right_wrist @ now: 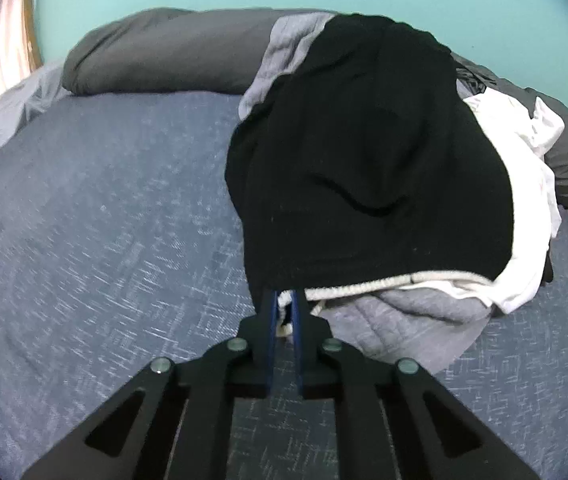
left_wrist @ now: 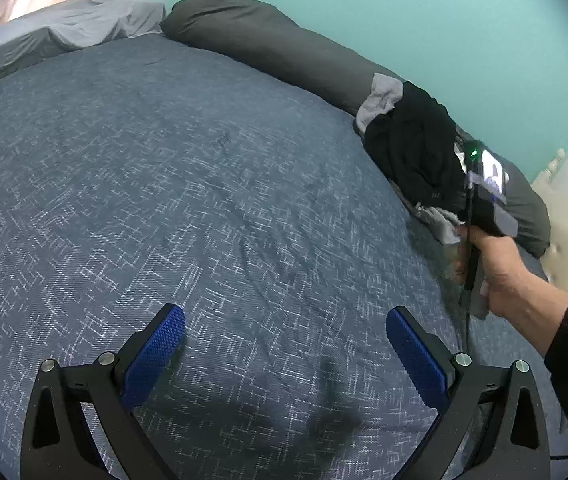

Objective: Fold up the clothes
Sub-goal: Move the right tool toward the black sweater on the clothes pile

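The clothes sit in one loose heap on the blue bedspread point(right_wrist: 104, 220), close against the long dark grey pillow point(right_wrist: 164, 52) that runs along the wall. On top lies a black garment point(right_wrist: 363, 152), crumpled and draped over the rest, its near hem trimmed with a white ribbed edge point(right_wrist: 363, 286). That hem's left corner is pinched between the closed fingers of the right gripper point(right_wrist: 284, 312). A white garment point(right_wrist: 531, 200) bulges out from under the black one on the side away from the pillow's left end. A light grey garment point(right_wrist: 403, 320) spreads flat beneath the hem, and more grey cloth point(right_wrist: 287, 48) shows behind, resting on the pillow.
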